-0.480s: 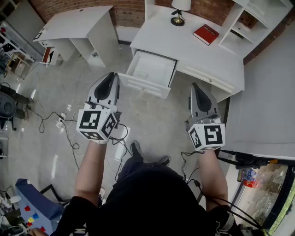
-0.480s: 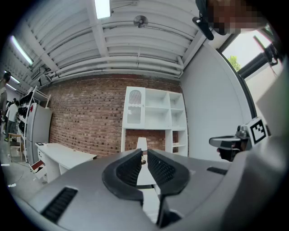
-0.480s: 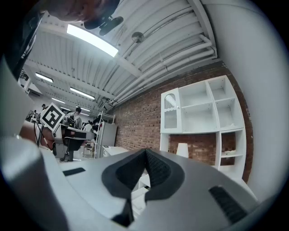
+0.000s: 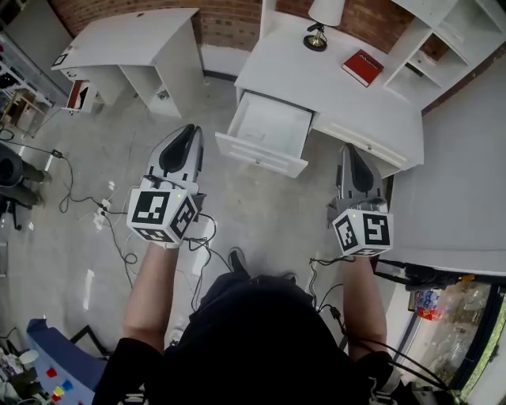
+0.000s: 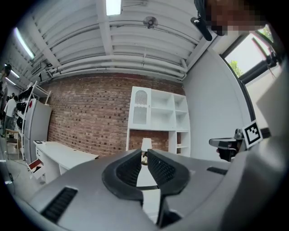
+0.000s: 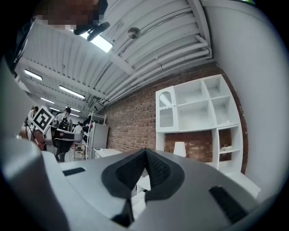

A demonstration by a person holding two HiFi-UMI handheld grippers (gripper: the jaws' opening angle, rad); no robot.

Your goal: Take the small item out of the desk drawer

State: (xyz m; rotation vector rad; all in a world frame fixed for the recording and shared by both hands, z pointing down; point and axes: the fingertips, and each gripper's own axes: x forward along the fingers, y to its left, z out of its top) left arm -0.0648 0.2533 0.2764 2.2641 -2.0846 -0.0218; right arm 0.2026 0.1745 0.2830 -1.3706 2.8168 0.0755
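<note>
The white desk (image 4: pixel 340 87) stands ahead of me with its drawer (image 4: pixel 269 130) pulled open over the floor. The drawer's inside looks pale, and I cannot make out a small item in it. My left gripper (image 4: pixel 192 129) hangs over the floor to the left of the drawer front, shut and empty. My right gripper (image 4: pixel 348 148) is near the desk's front edge, right of the drawer, also shut and empty. In the left gripper view the left gripper (image 5: pixel 144 152) points level at the desk and shelves. The right gripper (image 6: pixel 145 151) points the same way in its own view.
A lamp (image 4: pixel 320 20) and a red book (image 4: pixel 364 66) sit on the desk top. White shelves (image 4: pixel 443 35) rise at its right end. A second white desk (image 4: pixel 126 39) stands at the far left. Cables (image 4: pixel 111 213) trail over the floor on the left.
The right gripper has shifted slightly right and toward me. The desk and drawer sit a little further right in view. The left gripper has barely moved, and both stay shut.
</note>
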